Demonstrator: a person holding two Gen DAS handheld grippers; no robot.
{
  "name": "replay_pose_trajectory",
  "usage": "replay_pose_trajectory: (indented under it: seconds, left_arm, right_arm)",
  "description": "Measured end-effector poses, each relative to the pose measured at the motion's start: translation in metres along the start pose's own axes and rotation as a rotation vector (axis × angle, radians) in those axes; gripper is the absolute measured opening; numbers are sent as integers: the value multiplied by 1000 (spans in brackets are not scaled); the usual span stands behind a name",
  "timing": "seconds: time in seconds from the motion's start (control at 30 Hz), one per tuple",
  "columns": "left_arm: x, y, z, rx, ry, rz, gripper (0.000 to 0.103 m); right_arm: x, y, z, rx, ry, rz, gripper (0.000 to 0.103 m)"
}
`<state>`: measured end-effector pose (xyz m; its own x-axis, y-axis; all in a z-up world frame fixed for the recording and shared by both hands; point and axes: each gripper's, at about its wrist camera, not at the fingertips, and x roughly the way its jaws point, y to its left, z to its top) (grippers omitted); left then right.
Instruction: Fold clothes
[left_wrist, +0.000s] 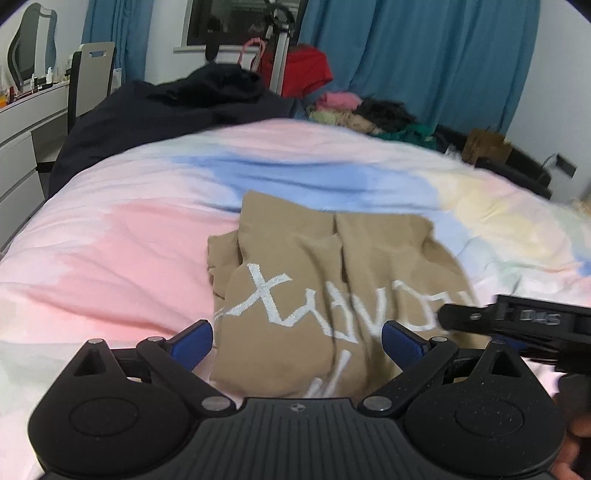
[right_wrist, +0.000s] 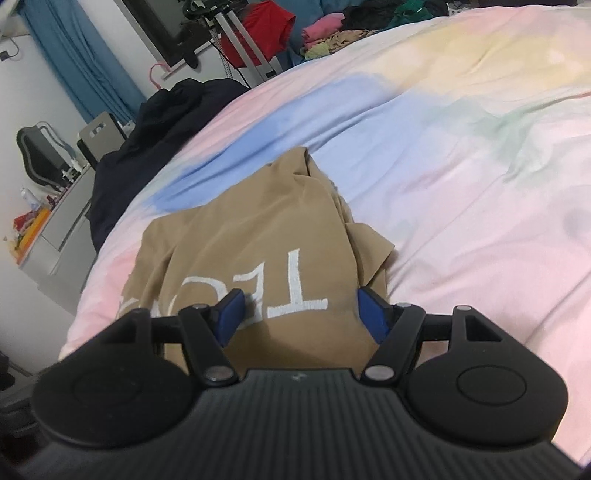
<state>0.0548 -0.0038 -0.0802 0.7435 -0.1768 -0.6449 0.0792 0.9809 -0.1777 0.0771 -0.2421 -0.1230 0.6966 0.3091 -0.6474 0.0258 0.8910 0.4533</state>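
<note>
A tan garment (left_wrist: 317, 266) with white embroidered letters lies folded and rumpled on the pastel bedcover (left_wrist: 118, 236). My left gripper (left_wrist: 299, 341) hovers over the garment's near edge, its blue pads wide apart and closed on nothing. The right tool's black body (left_wrist: 517, 321) pokes in from the right over the same garment. In the right wrist view the tan garment (right_wrist: 251, 229) fills the middle. My right gripper (right_wrist: 301, 314) stands open above its lettered near part, with cloth lying under the pads but not pinched.
A dark heap of fabric (left_wrist: 177, 107) lies at the bed's far left. Loose clothes (left_wrist: 354, 110) are piled at the far side, near a red garment (left_wrist: 299, 70) on a stand. A white desk (left_wrist: 22, 122) and a chair stand to the left; blue curtains (left_wrist: 424, 55) hang behind.
</note>
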Motion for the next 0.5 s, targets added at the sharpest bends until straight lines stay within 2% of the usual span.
replay_pose_trajectory:
  seconds: [0.07,0.2,0.27,0.4,0.5]
  left_arm:
    - [-13,2,-3,-43,4,-70,99]
    - [-10,23,-16,-278,142,-289,99]
    - [-2,34,-23,-383,191,-355,99]
    - [30,49,-30,-531,268,-338,99]
    - [50,60,-29,-634,258,-324,98]
  right_arm:
    - [0,-1,1,5,2,1,70]
    - [2,-4,3,37,4,6,70]
    - [3,-6,4,63,7,9,70]
    - [3,-10,4,102,12,17,70]
    - [4,-10,4,102,12,16,70]
